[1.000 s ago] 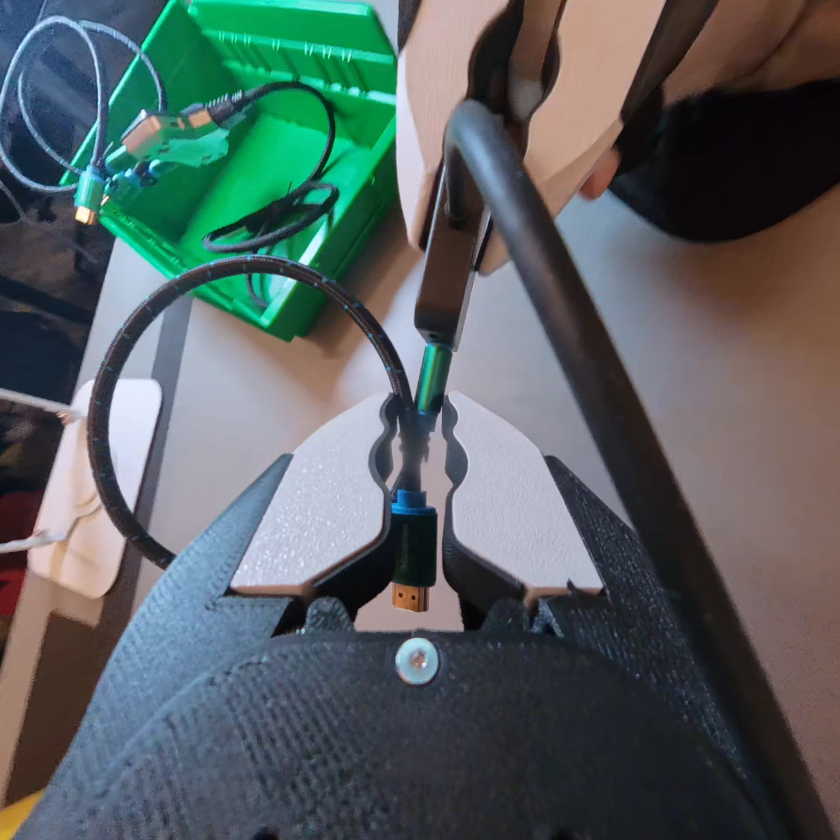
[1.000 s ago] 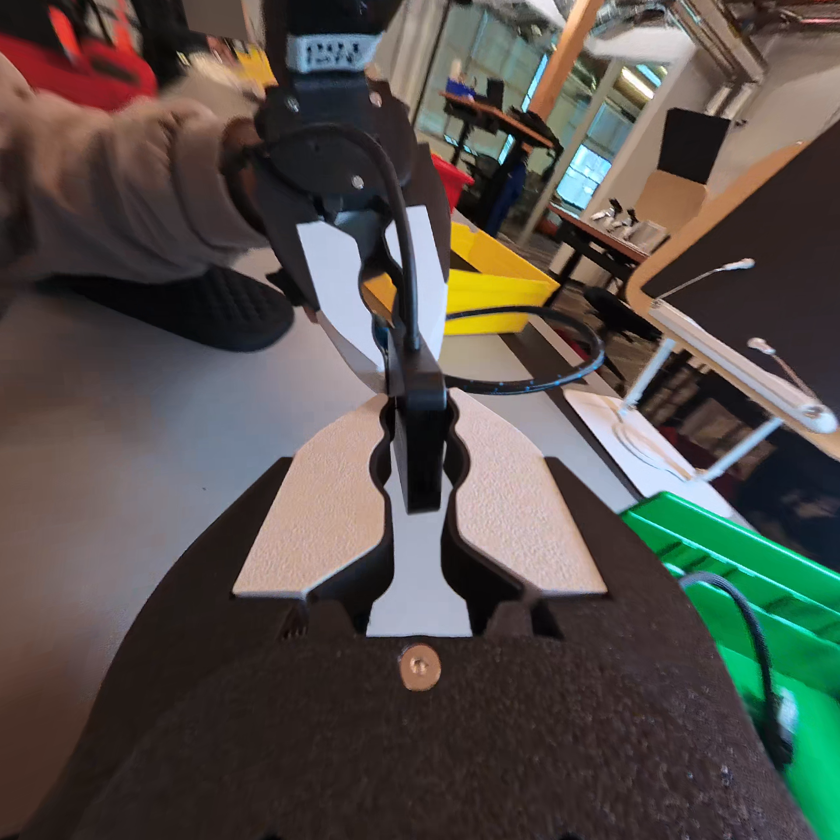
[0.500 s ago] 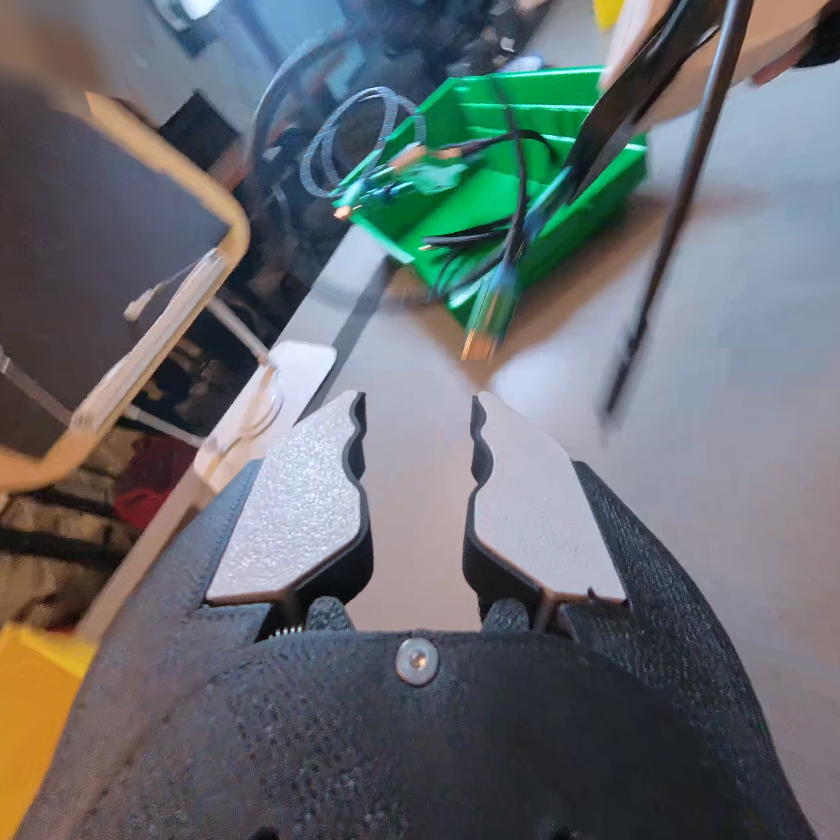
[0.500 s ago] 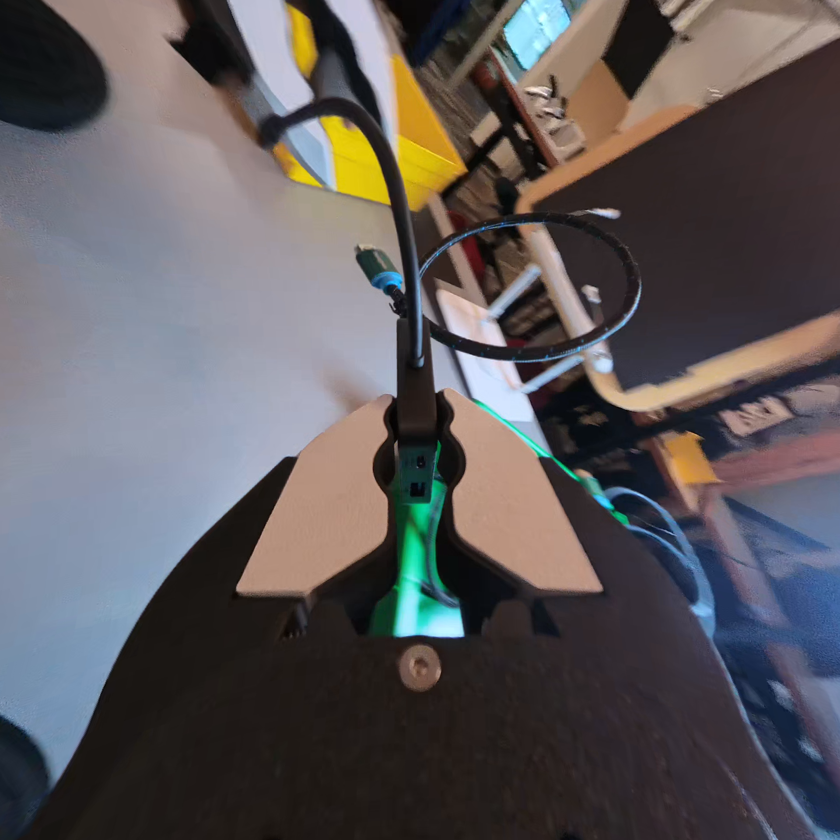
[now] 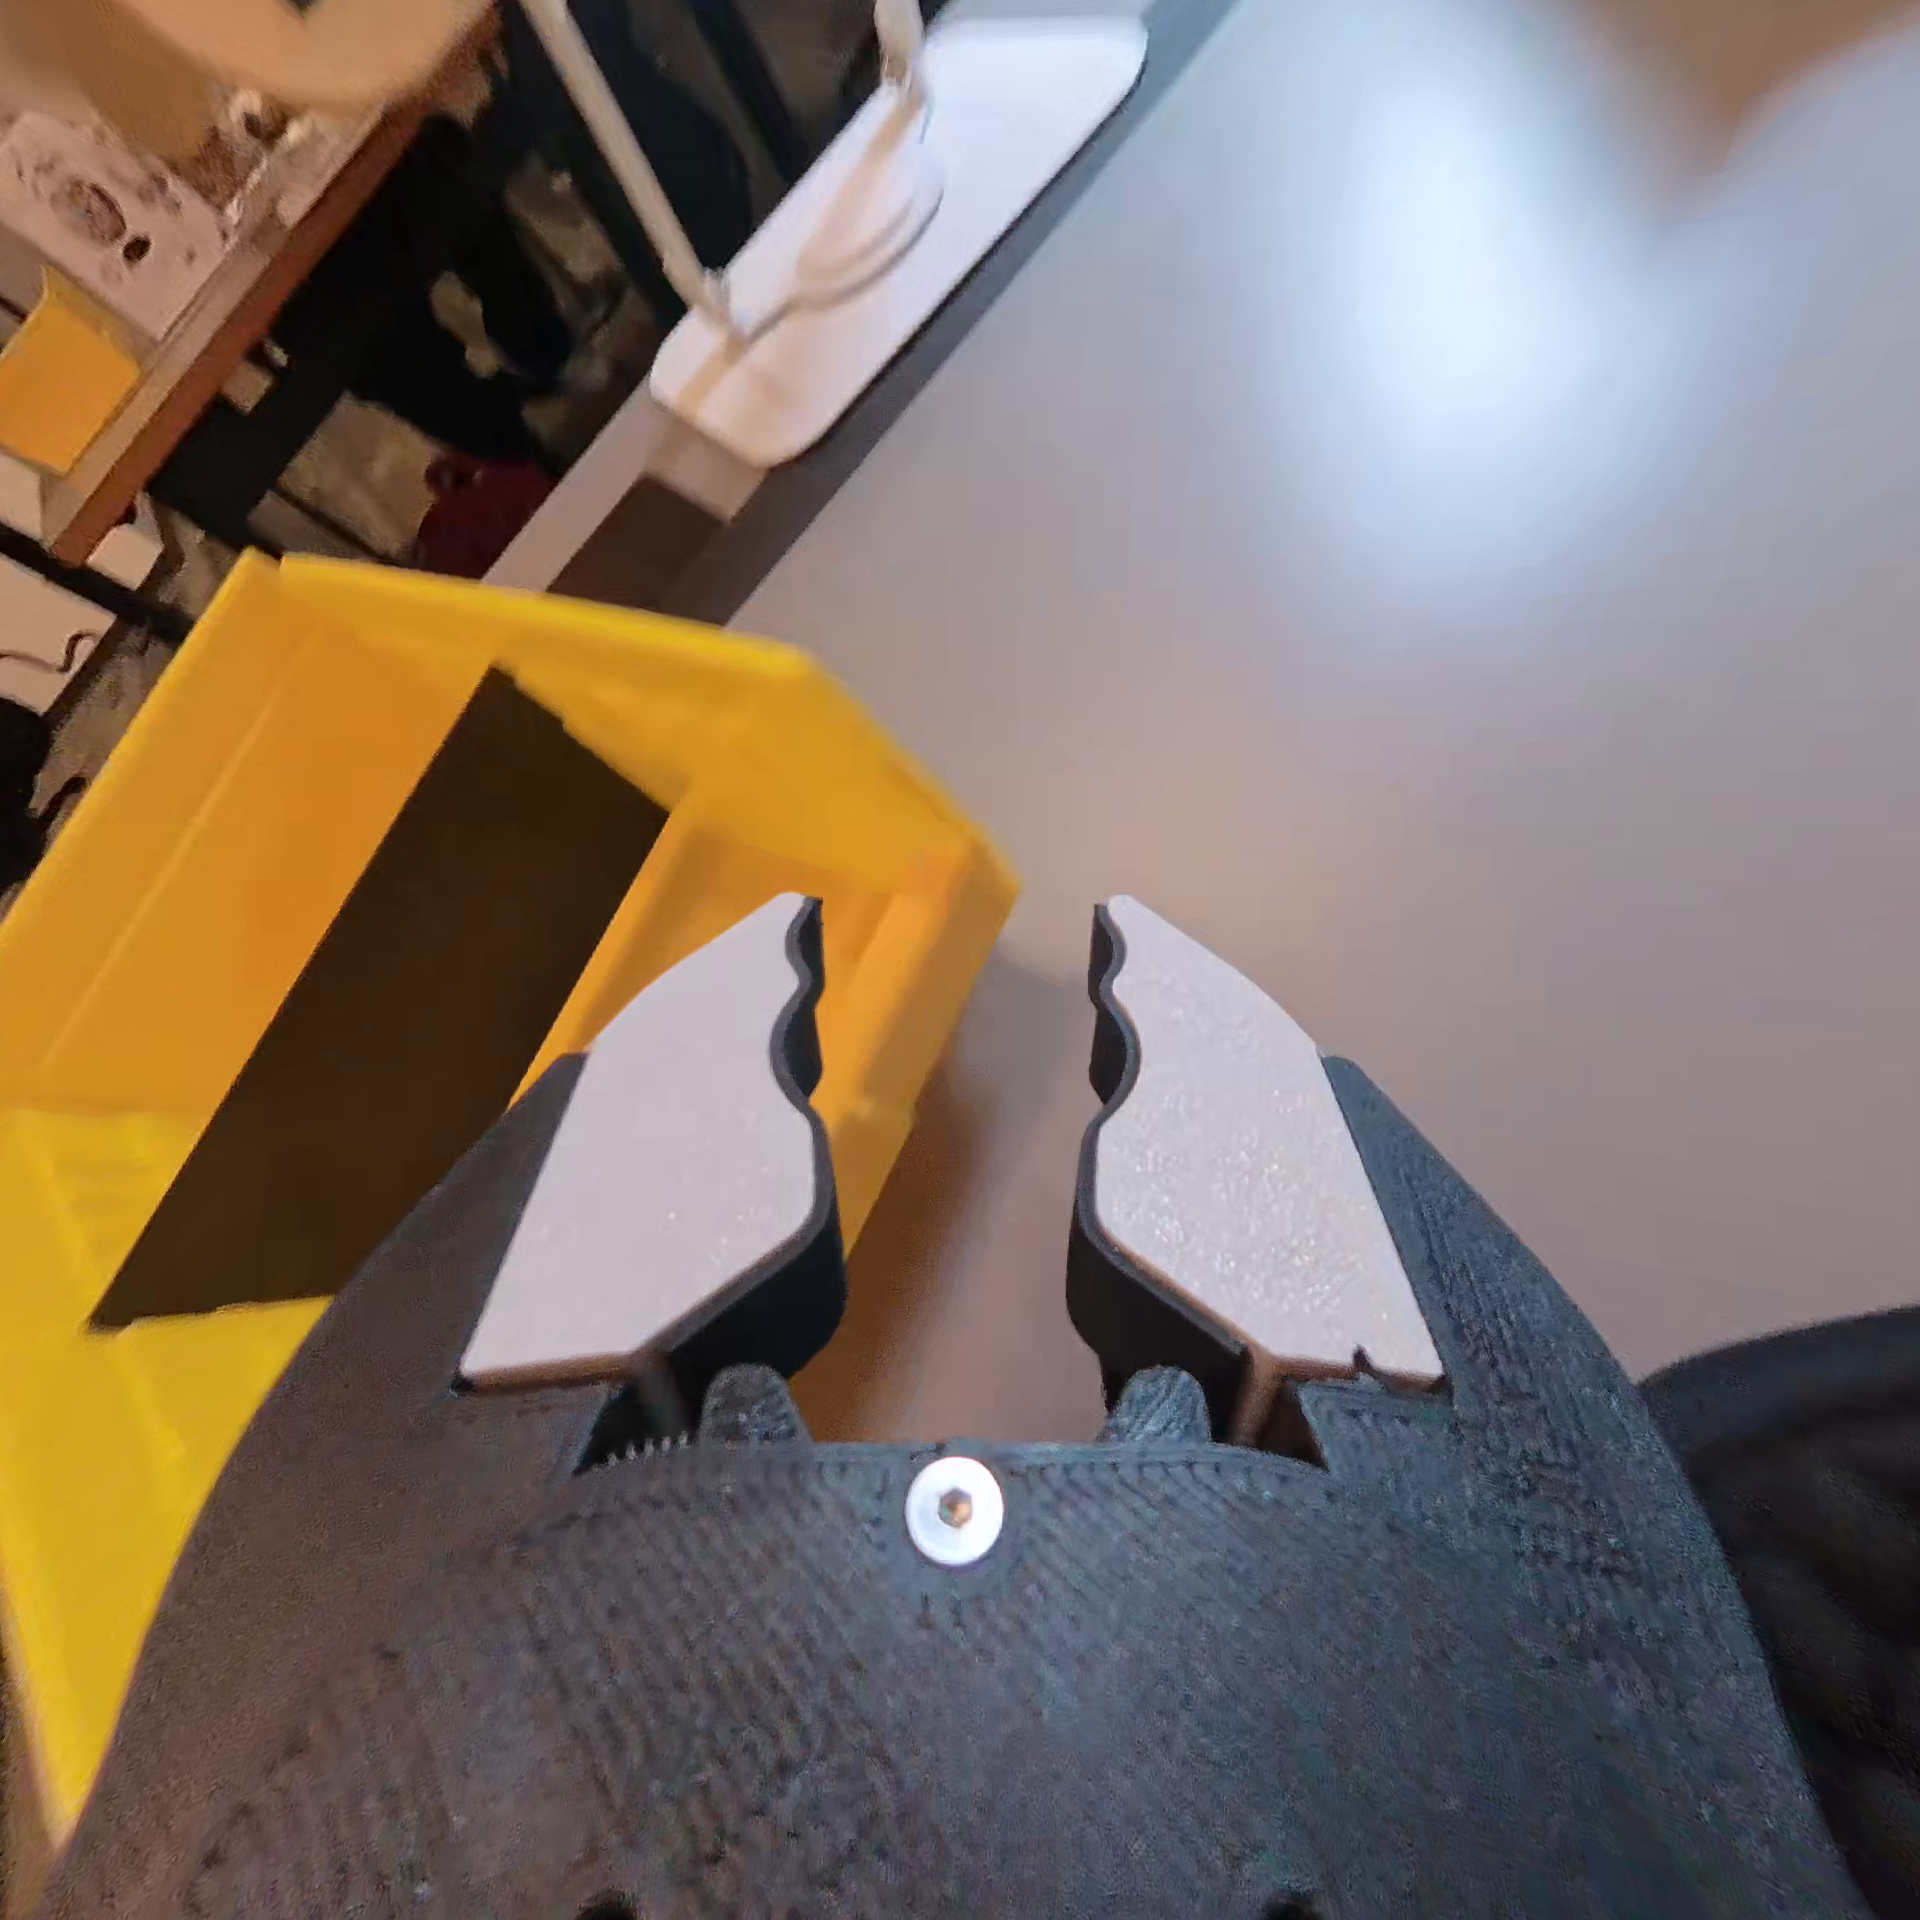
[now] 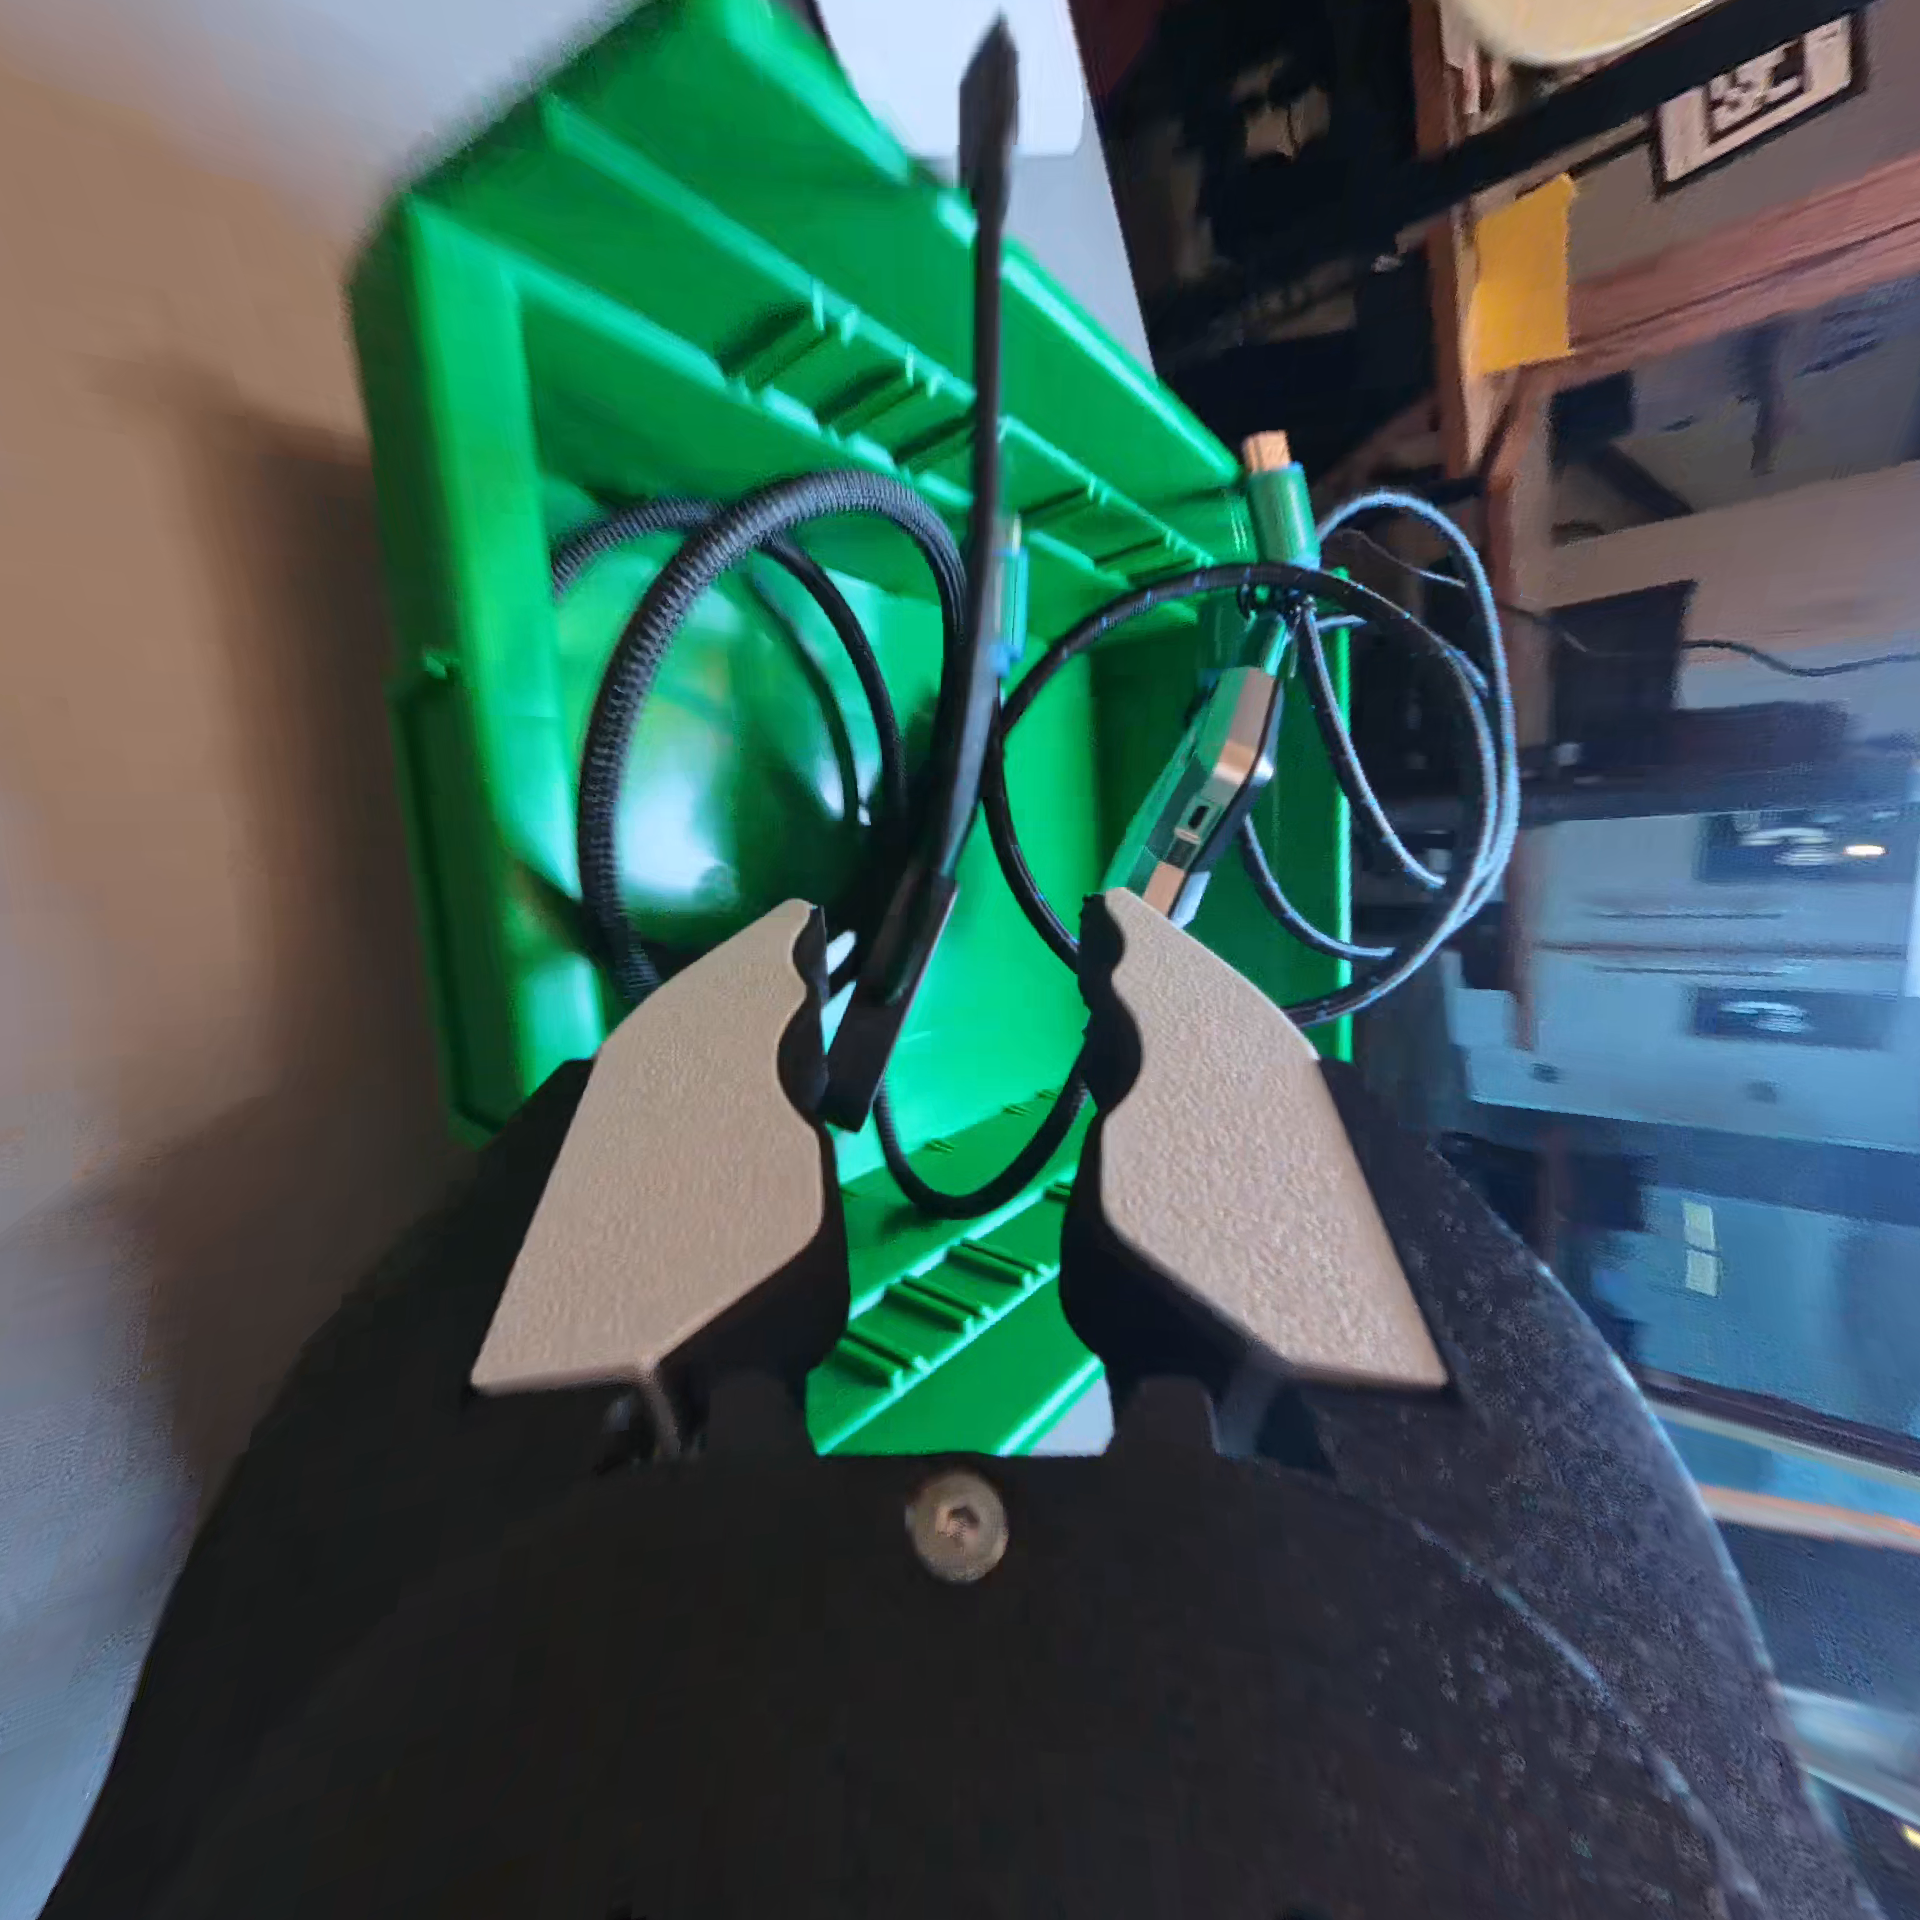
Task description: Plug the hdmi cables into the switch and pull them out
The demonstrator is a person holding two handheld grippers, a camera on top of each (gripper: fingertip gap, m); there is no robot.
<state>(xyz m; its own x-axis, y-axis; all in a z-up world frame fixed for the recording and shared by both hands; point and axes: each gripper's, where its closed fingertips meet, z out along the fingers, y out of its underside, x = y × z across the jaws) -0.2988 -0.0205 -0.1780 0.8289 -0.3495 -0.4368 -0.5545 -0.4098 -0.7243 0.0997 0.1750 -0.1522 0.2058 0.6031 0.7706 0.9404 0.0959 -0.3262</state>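
Observation:
My right gripper (image 6: 951, 914) is open above the green bin (image 6: 468, 520). The black switch (image 6: 883, 1008) hangs loose between its fingers and leans on the left fingertip. The switch's thick black lead (image 6: 987, 312) runs upward. A black braided HDMI cable (image 6: 613, 748) loops into the bin below. A second, grey switch (image 6: 1216, 790) with a green HDMI plug (image 6: 1273, 499) sits at the bin's right side. My left gripper (image 5: 953, 909) is open and empty above the corner of a yellow bin (image 5: 208, 935). No cable shows in the left wrist view.
A white lamp base (image 5: 883, 260) stands at the edge of the grey table (image 5: 1351, 727). A dark sleeve (image 5: 1818, 1507) lies at the lower right of the left wrist view. Shelves and clutter lie beyond the table edge (image 6: 1662, 727). Across from one pair of fingers to the other is roughly 45 centimeters.
My left gripper let go of the HDMI cable, opened and swung to the yellow bin. My right gripper carried the black switch over the green bin and opened.

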